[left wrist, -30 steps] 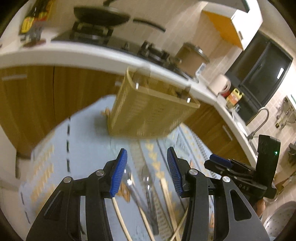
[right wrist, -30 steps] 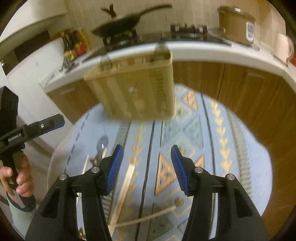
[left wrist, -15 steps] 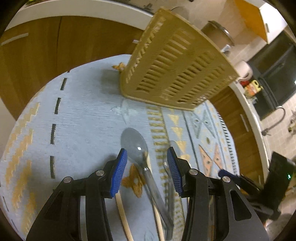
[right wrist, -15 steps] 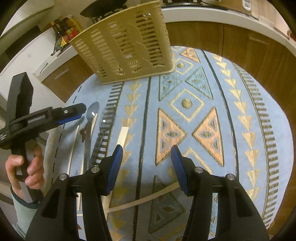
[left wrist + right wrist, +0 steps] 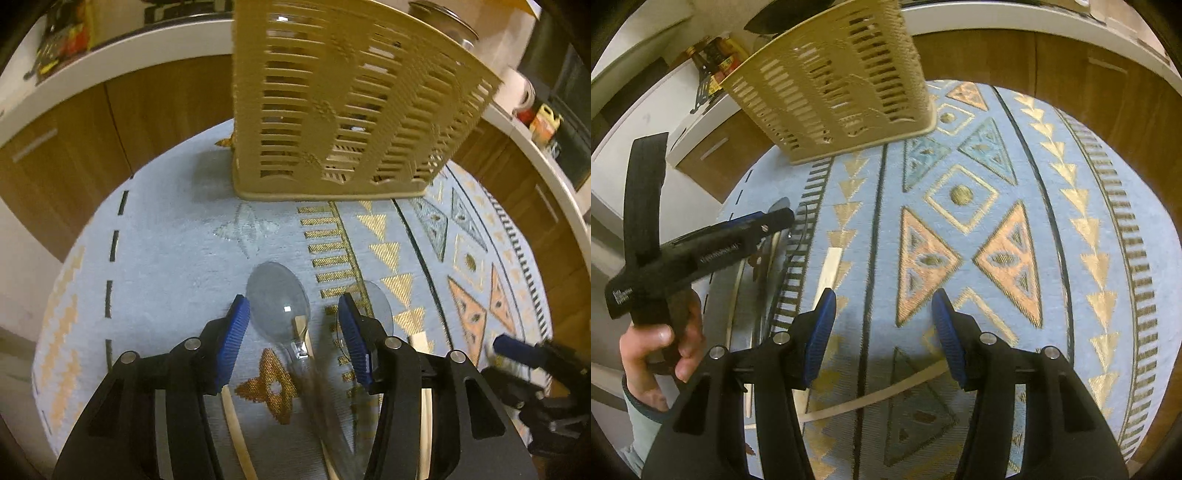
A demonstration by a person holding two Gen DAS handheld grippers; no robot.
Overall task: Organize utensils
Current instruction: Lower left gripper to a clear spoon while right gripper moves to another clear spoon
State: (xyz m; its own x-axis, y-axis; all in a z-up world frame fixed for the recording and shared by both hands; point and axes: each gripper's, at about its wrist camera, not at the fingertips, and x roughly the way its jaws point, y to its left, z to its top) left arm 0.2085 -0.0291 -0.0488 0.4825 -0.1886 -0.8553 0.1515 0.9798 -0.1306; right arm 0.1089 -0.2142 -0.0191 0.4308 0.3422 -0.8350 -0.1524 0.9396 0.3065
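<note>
Two clear plastic spoons lie on the blue patterned cloth (image 5: 177,236), the larger spoon (image 5: 279,299) beside the smaller spoon (image 5: 373,306), among pale wooden chopsticks (image 5: 236,424). My left gripper (image 5: 293,325) hangs just over the larger spoon. Its jaws are opening, the spoon's neck lies between them, and the pads do not touch it. A tan slotted basket (image 5: 343,110) stands behind. My right gripper (image 5: 882,321) is open over bare cloth, with one chopstick (image 5: 871,398) lying crosswise beneath it. The left gripper (image 5: 775,218) and the hand (image 5: 661,347) holding it show in the right wrist view.
Wooden cabinet fronts (image 5: 74,122) under a white counter (image 5: 122,48) curve round behind the cloth. A flat wooden stick (image 5: 831,266) lies left of the right gripper. The same basket (image 5: 834,81) stands at the cloth's far edge.
My left gripper has dropped and tipped down over the spoons, which now fill the space between its fingers. The right gripper sank a little and tipped down.
</note>
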